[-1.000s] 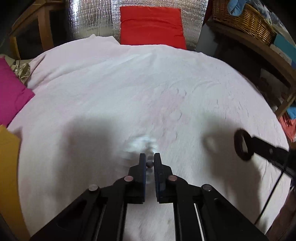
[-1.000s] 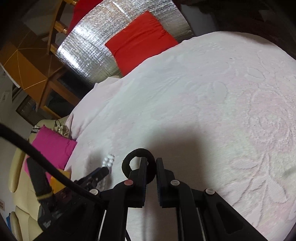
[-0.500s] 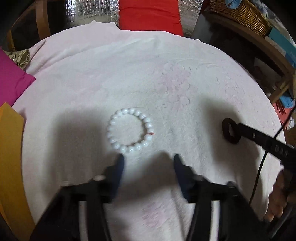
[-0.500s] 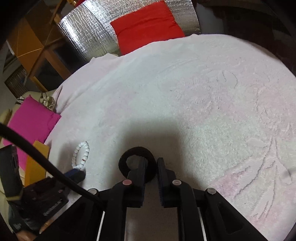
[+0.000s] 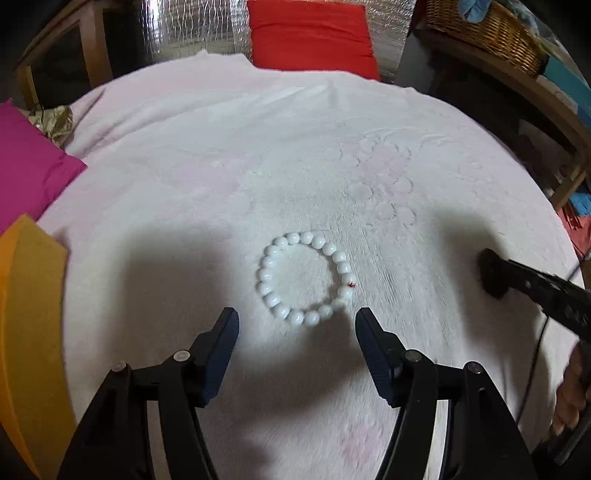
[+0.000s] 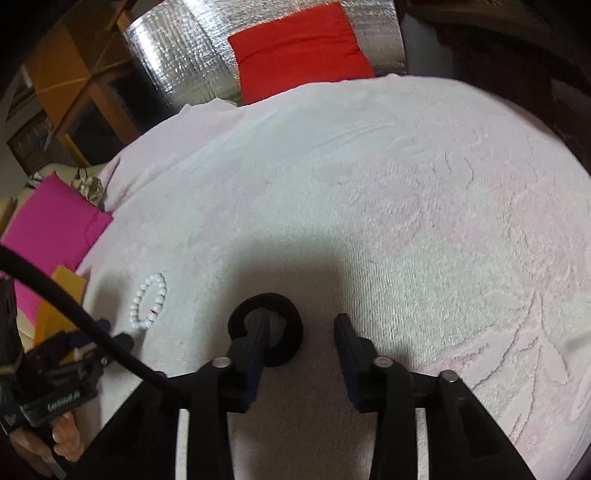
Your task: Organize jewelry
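Pale pink, plush embossed blanket (image 5: 295, 155) covers the whole work surface, which looks like a bed or padded top; I cannot tell which. At its far edge leans a red fabric cushion (image 5: 312, 35), and a magenta cushion (image 5: 26, 166) sits off the blanket's left side.

On the blanket, the white round-bead bracelet (image 5: 306, 277) lies flat as an open ring, just ahead of the left tool (image 5: 297, 319), whose jaws stand wide apart with nothing between them. A second ago those jaws were pinched on the bracelet; half a second ago they had parted and the beads were already down, and now they have spread further. So the bracelet has been set down and released.

To its right, well apart from the beads, the black fabric hair-tie ring (image 6: 265, 328) rests against the blanket. The right tool (image 6: 299, 325) gripped it in both earlier views; now its jaws have opened, and the ring hangs around the left fingertip (image 6: 255, 341) only, no longer clamped.

Both pieces therefore appear placed side by side, which suggests this laying-out step is nearly finished. The right tool probably needs to draw back carefully, since the ring looped on its finger could drag along.
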Tool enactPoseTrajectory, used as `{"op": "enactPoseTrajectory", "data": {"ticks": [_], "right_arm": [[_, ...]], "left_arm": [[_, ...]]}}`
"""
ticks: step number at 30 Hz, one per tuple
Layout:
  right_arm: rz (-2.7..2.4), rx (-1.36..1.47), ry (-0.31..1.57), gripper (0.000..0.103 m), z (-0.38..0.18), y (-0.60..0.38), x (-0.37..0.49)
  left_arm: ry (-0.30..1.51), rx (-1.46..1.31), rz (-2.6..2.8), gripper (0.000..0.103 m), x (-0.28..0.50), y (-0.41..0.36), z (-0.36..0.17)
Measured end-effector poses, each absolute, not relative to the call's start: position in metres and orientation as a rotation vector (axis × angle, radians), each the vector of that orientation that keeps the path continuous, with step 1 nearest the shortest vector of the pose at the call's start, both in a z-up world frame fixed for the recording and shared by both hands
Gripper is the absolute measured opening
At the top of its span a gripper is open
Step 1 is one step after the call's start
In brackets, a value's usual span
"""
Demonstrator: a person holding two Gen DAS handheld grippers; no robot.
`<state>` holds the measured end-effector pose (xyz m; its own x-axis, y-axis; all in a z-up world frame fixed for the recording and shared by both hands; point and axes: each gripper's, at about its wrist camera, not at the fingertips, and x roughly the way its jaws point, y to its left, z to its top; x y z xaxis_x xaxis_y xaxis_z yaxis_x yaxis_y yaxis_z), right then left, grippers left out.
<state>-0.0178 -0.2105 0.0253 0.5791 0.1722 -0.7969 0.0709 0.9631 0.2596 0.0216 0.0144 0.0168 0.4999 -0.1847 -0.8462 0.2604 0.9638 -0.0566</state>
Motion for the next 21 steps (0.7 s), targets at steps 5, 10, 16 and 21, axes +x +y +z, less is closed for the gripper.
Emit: {"op": "enactPoseTrajectory", "data": {"ticks": [5, 10, 16, 21], "right_arm": [[0.065, 0.251, 0.943, 0.011, 0.026, -0.21, -0.015], [0.072, 0.264, 0.938, 0.011, 0.029, -0.21, -0.015], [0.082, 0.262, 0.943, 0.011, 0.032, -0.207, -0.017], [0.088, 0.255, 0.932, 0.011, 0.036, -0.203, -0.019]], "left_arm": [[0.981, 0.089, -0.246, 0.067, 0.026, 0.003, 0.012], [0.969, 0.073, -0.292, 0.02, 0.025, -0.006, 0.012], [0.932, 0.077, -0.285, 0.01, 0.019, -0.007, 0.024], [0.877, 0.077, -0.276, 0.01, 0.004, -0.006, 0.045]]}}
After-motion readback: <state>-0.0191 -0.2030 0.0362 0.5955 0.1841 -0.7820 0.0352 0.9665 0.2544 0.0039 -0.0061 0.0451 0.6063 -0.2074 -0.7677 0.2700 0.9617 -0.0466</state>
